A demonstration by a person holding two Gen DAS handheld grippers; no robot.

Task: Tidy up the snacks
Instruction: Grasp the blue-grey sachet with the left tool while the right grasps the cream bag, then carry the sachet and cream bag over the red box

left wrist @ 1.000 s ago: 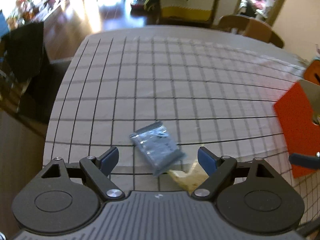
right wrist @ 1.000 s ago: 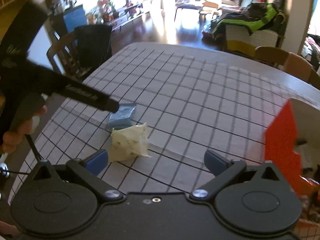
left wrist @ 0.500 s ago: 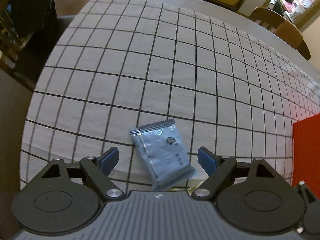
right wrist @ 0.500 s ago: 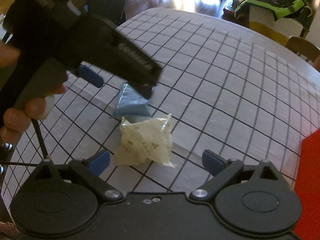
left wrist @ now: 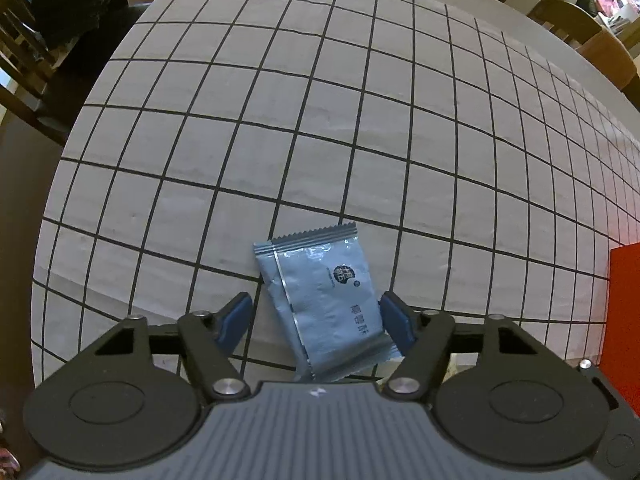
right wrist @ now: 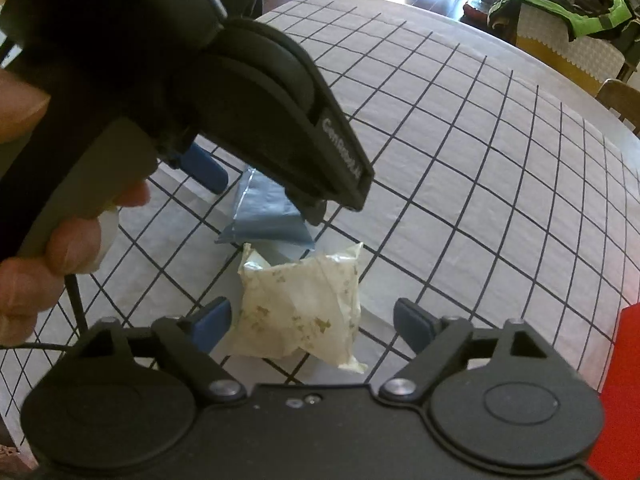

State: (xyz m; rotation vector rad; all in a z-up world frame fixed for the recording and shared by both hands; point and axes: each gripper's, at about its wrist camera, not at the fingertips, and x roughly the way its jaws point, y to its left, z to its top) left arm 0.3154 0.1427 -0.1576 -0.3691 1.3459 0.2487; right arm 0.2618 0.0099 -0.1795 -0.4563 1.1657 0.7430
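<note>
A blue snack packet (left wrist: 324, 304) lies flat on the checked tablecloth (left wrist: 280, 120). My left gripper (left wrist: 316, 320) is open, low over it, with the packet's near half between the blue fingertips; the right pad is at the packet's edge. A cream snack packet (right wrist: 300, 304) lies on the cloth just in front of the blue packet (right wrist: 264, 212). My right gripper (right wrist: 312, 324) is open with the cream packet between its fingertips, nearer the left one. The left gripper's black body (right wrist: 240, 100) hangs over the blue packet in the right wrist view.
A red box (left wrist: 624, 320) stands at the right edge of the table; it also shows in the right wrist view (right wrist: 620, 380). Wooden chairs (left wrist: 592, 36) stand behind the far table edge. The table's left edge (left wrist: 52, 200) drops off to a dark floor.
Both grippers have come down and forward. The blue packet now sits between the left fingertips, which have narrowed. The cream packet now sits between the right fingertips.
</note>
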